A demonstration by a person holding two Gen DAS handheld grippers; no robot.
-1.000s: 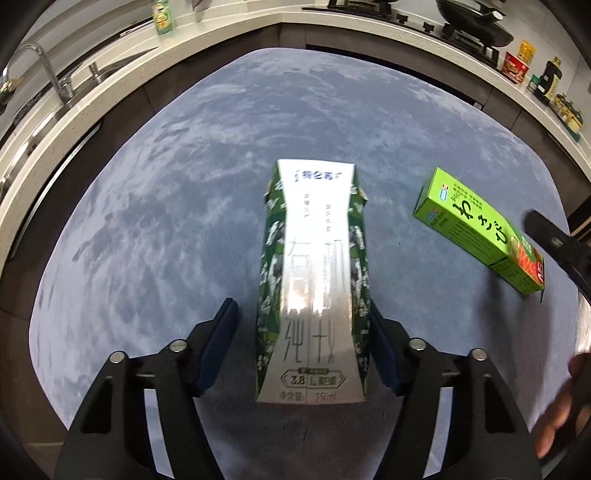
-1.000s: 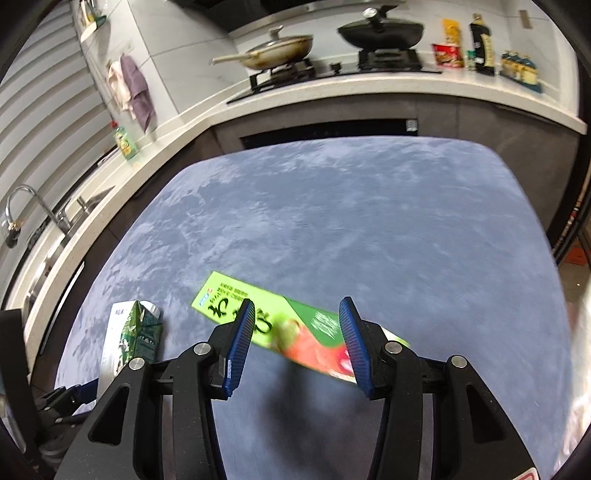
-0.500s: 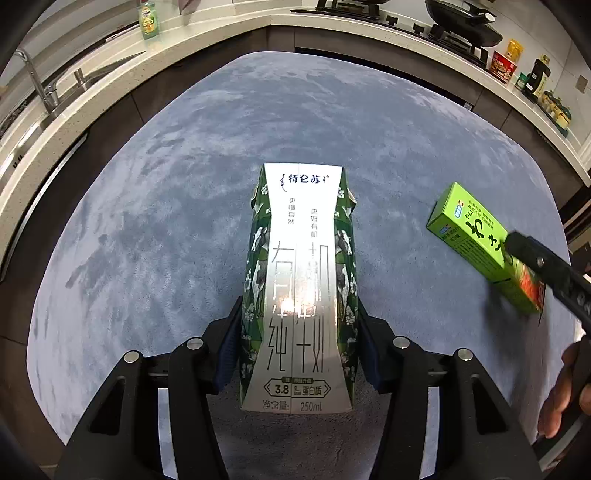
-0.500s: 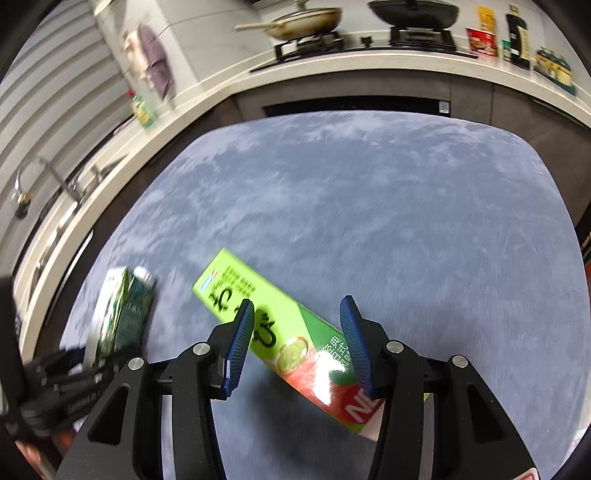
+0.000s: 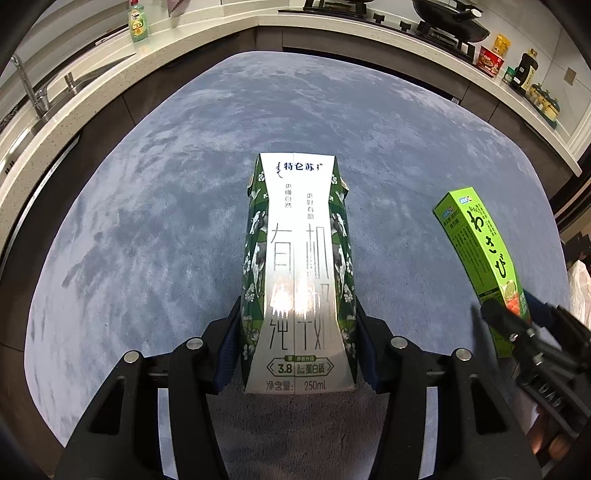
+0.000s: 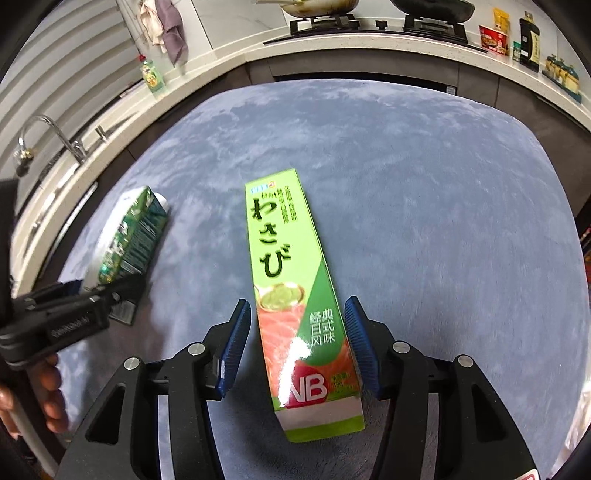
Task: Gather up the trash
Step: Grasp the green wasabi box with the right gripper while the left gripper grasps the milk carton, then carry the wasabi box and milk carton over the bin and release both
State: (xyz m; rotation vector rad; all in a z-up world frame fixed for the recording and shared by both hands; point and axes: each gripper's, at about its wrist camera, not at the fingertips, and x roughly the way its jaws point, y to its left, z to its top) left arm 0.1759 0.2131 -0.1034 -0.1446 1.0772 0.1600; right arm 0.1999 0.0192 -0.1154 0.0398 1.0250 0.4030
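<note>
A green-and-white milk carton (image 5: 299, 266) lies on the grey-blue carpet (image 5: 147, 240), and my left gripper (image 5: 295, 321) is shut on its lower end, both blue pads against its sides. The right wrist view shows the same carton (image 6: 133, 236) at the left, with the left gripper (image 6: 107, 291) on it. A long green wasabi box (image 6: 291, 280) lies lengthwise between the jaws of my right gripper (image 6: 297, 310). Those jaws are opening; a gap shows at the left pad, so the box is not pinched. In the left wrist view the box (image 5: 480, 251) and right gripper (image 5: 517, 325) sit at the right.
Kitchen counters (image 5: 110, 74) ring the carpet, with a sink tap (image 6: 48, 129) at the left and a stove with pans (image 6: 369, 14) at the back. Bottles and jars (image 5: 524, 70) stand at the back right. A hand (image 6: 48, 384) holds the left gripper. Something pale and crinkled (image 5: 580, 291) shows at the right edge.
The left jaws closed onto the milk carton. The right gripper moved forward and down over the wasabi box, which now runs lengthwise between its jaws instead of crosswise.
</note>
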